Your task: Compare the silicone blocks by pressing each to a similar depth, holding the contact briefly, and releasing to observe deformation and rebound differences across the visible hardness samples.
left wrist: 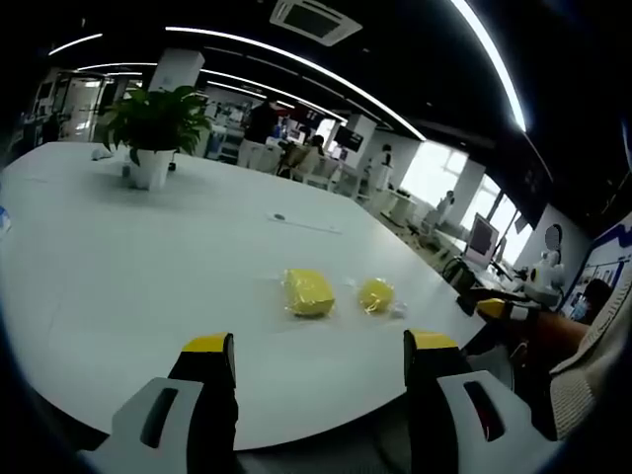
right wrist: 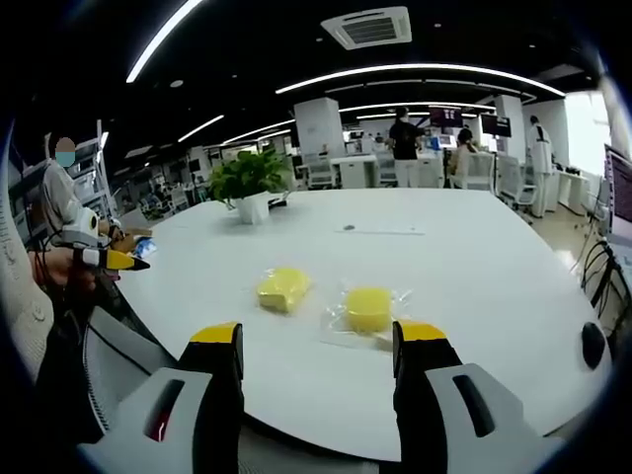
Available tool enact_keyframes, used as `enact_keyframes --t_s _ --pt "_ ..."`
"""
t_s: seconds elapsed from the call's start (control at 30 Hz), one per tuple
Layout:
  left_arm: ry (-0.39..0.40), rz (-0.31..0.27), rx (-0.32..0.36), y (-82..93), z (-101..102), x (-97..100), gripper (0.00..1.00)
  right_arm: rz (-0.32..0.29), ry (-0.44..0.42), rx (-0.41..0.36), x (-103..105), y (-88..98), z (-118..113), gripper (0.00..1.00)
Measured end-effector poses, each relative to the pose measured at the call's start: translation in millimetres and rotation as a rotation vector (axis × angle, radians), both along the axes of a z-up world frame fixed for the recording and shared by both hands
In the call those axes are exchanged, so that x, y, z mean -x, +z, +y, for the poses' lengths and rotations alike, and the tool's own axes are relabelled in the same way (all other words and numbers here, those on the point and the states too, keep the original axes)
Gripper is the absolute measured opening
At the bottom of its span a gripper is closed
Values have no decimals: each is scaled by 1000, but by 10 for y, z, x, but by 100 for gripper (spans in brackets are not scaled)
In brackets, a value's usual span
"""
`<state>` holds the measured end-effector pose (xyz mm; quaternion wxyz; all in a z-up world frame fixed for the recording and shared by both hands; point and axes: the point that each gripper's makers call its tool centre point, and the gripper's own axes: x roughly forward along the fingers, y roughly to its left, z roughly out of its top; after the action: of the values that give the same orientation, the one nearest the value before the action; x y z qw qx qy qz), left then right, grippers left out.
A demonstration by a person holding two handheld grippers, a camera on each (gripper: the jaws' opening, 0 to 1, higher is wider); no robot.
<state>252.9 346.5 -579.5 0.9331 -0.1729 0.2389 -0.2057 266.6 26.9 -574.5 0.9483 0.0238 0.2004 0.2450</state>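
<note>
Two yellow silicone blocks lie side by side on the white table, each on clear plastic wrap. In the left gripper view a squarish block sits left of a smaller rounded one. My left gripper is open at the table's near edge, short of both blocks and touching neither. In the right gripper view the blocks lie just beyond my right gripper, which is open with nothing between its yellow-tipped fingers. The other gripper's yellow tip shows at the side of each view.
A potted plant stands far back on the table. A thin strip lies beyond the blocks. A small dark object sits near the right table edge. Office desks, chairs and people fill the background.
</note>
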Motion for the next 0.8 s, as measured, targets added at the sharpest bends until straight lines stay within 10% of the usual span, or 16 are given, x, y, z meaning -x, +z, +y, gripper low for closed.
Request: enact_keyframes --t_s 0.53,0.8 --pt "-6 0 0 94 -67 18 69 -4 -10 -4 -16 -42 -116 57" --pt "32 -2 121 261 -86 -134 68 0 -10 0 -25 -75 -179 57"
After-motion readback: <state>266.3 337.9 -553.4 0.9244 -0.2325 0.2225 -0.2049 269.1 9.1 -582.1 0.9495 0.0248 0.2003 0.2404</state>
